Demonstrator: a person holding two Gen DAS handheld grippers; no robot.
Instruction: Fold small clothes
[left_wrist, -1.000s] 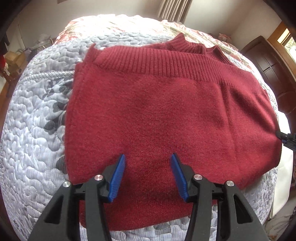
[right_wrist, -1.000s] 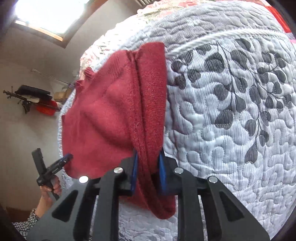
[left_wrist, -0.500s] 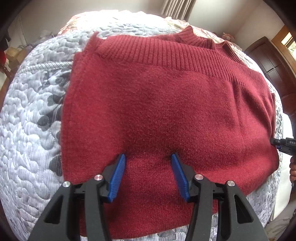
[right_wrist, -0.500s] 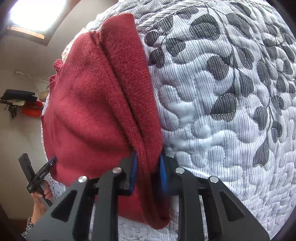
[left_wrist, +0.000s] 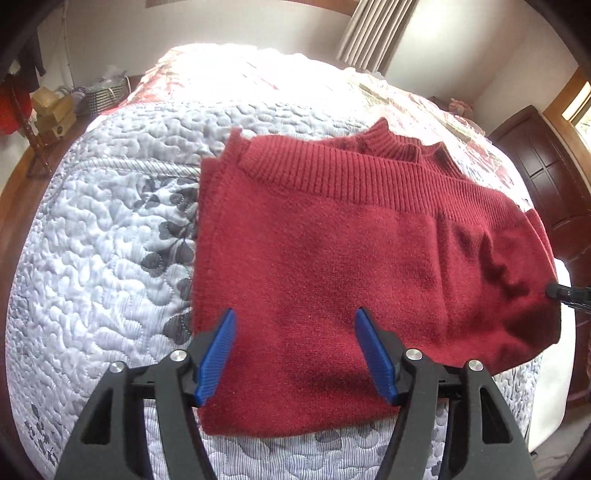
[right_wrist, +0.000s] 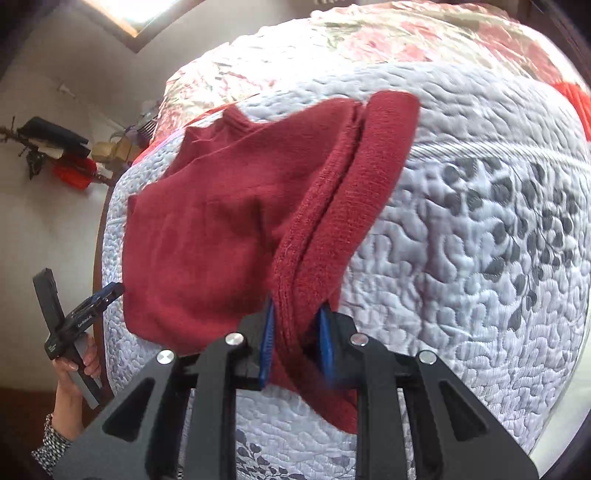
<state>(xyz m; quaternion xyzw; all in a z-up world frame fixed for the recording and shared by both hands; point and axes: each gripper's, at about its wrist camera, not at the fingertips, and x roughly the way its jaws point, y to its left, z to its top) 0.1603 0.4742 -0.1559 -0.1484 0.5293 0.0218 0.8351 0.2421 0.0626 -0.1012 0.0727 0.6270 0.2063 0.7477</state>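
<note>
Right tool (right_wrist: 295, 332) clamped on red sweater (left_wrist: 332, 266) edge, left tool (left_wrist: 295, 347) apart above it

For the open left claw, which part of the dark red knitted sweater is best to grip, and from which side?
Probably the near folded edge of the dark red knitted sweater, approached from the near side: it lies flat on the quilt directly below the open left claw, while the right claw holds the side edge.

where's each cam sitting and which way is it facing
Left wrist: on the open left gripper, looking along its fingers across the red sweater on the quilt.
Right wrist: on the right gripper, shut on the sweater's edge, facing along it; a hand shows.
Shared: sweater, quilt, and each other's gripper.
</note>
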